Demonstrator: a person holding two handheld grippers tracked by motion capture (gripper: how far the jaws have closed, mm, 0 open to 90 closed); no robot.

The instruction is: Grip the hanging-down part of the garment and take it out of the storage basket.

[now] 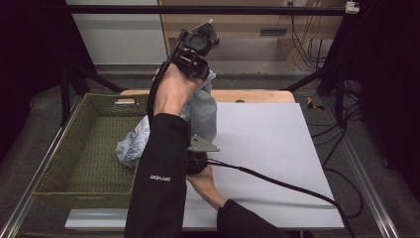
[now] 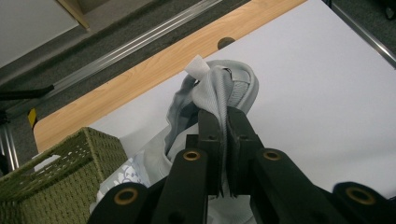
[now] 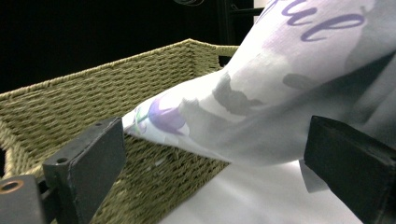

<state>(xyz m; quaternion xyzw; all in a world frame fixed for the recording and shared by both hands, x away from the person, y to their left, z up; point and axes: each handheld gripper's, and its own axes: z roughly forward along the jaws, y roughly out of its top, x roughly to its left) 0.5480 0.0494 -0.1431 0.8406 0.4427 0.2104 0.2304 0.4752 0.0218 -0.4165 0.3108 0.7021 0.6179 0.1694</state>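
Observation:
A pale grey-blue garment (image 1: 203, 111) with a purple print hangs from my left gripper (image 1: 202, 69), which a hand holds high over the table's far side. In the left gripper view the jaws (image 2: 227, 116) are shut on the garment's neck edge (image 2: 219, 84), where a small white tag sticks up. The garment's lower end drapes over the near corner of a green woven basket (image 1: 64, 144). My right gripper (image 1: 197, 154) sits low beside that hanging cloth, partly behind the left sleeve. Its jaws (image 3: 219, 140) stand wide open, with the printed cloth (image 3: 280, 84) just ahead of them and untouched.
The basket (image 3: 93, 93) takes up the table's left side, and its corner (image 2: 60, 177) lies below the left gripper. A white mat (image 1: 267, 148) covers the middle and right of the wooden table (image 1: 257, 95). The right gripper's cable (image 1: 277, 183) trails across the mat.

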